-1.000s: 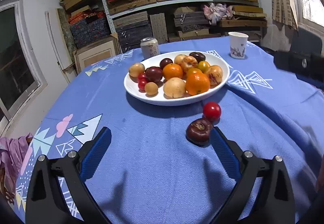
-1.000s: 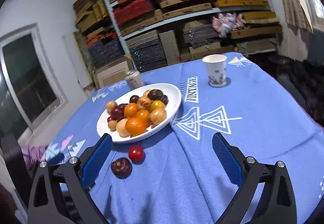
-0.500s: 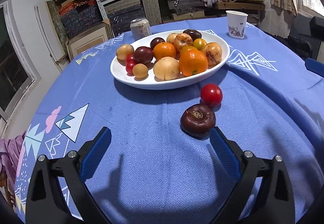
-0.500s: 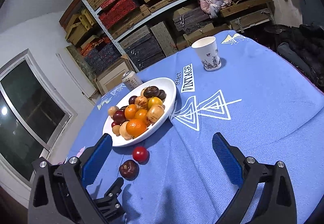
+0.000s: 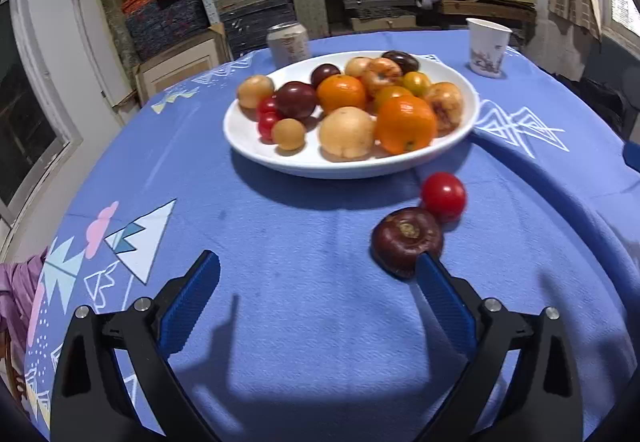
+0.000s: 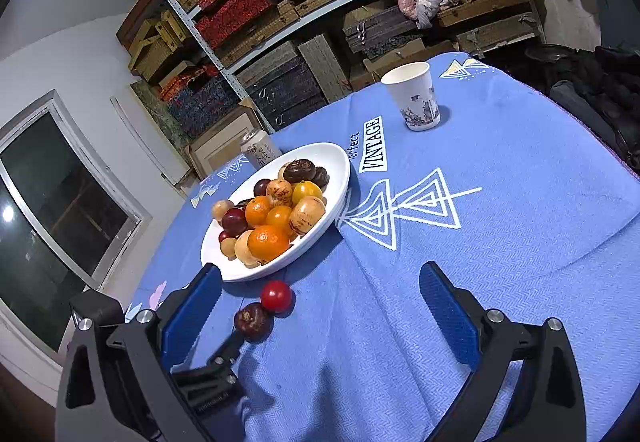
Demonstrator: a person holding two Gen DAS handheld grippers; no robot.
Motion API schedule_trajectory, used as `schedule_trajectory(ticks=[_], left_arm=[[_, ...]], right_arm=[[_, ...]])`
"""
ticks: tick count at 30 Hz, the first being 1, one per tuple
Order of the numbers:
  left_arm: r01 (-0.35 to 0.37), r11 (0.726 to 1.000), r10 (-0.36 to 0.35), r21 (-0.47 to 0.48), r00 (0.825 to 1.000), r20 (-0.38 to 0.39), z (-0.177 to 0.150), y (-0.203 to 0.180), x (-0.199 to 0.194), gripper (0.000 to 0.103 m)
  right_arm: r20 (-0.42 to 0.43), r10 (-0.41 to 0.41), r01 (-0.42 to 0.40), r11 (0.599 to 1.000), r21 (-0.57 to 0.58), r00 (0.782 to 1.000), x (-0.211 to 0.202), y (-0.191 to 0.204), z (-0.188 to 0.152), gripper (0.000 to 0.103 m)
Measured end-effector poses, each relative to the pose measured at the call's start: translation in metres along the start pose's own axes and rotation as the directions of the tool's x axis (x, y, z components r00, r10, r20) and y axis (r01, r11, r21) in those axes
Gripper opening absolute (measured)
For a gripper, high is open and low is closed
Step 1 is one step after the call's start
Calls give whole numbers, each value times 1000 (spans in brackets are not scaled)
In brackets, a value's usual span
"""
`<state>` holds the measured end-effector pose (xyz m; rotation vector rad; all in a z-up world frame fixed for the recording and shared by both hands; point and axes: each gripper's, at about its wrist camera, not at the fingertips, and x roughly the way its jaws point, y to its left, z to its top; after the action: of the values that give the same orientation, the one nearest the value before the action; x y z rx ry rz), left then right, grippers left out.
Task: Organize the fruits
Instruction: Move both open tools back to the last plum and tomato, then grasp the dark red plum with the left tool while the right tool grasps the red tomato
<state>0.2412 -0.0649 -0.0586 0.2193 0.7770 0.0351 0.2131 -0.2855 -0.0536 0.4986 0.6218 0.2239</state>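
A white plate (image 5: 280, 162) piled with oranges, plums and small tomatoes sits mid-table. In front of it on the blue cloth lie a red tomato (image 5: 443, 196) and a dark purple fruit (image 5: 406, 242), touching each other. My left gripper (image 5: 316, 262) is open, low over the cloth, and its right fingertip is against the dark fruit's near side. My right gripper (image 6: 320, 272) is open, held higher and empty. In its view the plate (image 6: 216, 258), the tomato (image 6: 276, 295) and the dark fruit (image 6: 252, 321) lie ahead on the left. One of the left gripper's fingers (image 6: 230, 348) reaches the dark fruit.
A paper cup (image 5: 488, 50) stands at the table's far right and a drink can (image 5: 288, 42) behind the plate. Shelves stacked with boxes fill the back wall. A window is at the left. The round table's edge drops off at left and right.
My left gripper has moved forward and lower, up to the dark fruit. My right gripper has risen and tilted, and the left gripper has come into its view at lower left.
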Motion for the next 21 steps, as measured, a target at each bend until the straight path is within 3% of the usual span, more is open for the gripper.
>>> schedule_trajectory(ticks=[3, 5, 8, 16, 17, 18, 19, 20, 21], left_arm=[[-88, 995, 88, -40, 996, 4, 1, 17, 1, 97], [-108, 991, 108, -81, 994, -1, 0, 31, 1, 97], [-14, 990, 15, -143, 1000, 10, 1, 42, -4, 97], [120, 992, -122, 45, 992, 41, 4, -5, -3, 96], [156, 986, -158, 53, 987, 35, 7, -8, -1, 93], [186, 981, -188, 58, 982, 25, 9, -11, 3, 70], [223, 973, -223, 65, 975, -7, 12, -13, 9, 57], [294, 954, -291, 63, 955, -49, 13, -17, 16, 41], [293, 954, -290, 63, 955, -62, 13, -18, 18, 42]], right_arm=[[-4, -1, 1, 1000, 5, 1000, 1, -1, 0, 100], [-7, 1, -1, 1000, 9, 1000, 1, -2, 0, 100], [-12, 3, -3, 1000, 9, 1000, 2, -2, -1, 100], [-4, -13, 13, 997, -70, 1000, 4, 9, -6, 100], [-1, -13, 13, 997, -77, 1000, 3, 10, -6, 100], [-1, -12, 12, 996, -84, 1000, 3, 11, -6, 100], [0, -14, 14, 996, -88, 1000, 4, 11, -6, 100], [-1, -17, 17, 995, -95, 1000, 4, 12, -7, 100], [-3, -18, 18, 994, -104, 1000, 5, 12, -7, 100]])
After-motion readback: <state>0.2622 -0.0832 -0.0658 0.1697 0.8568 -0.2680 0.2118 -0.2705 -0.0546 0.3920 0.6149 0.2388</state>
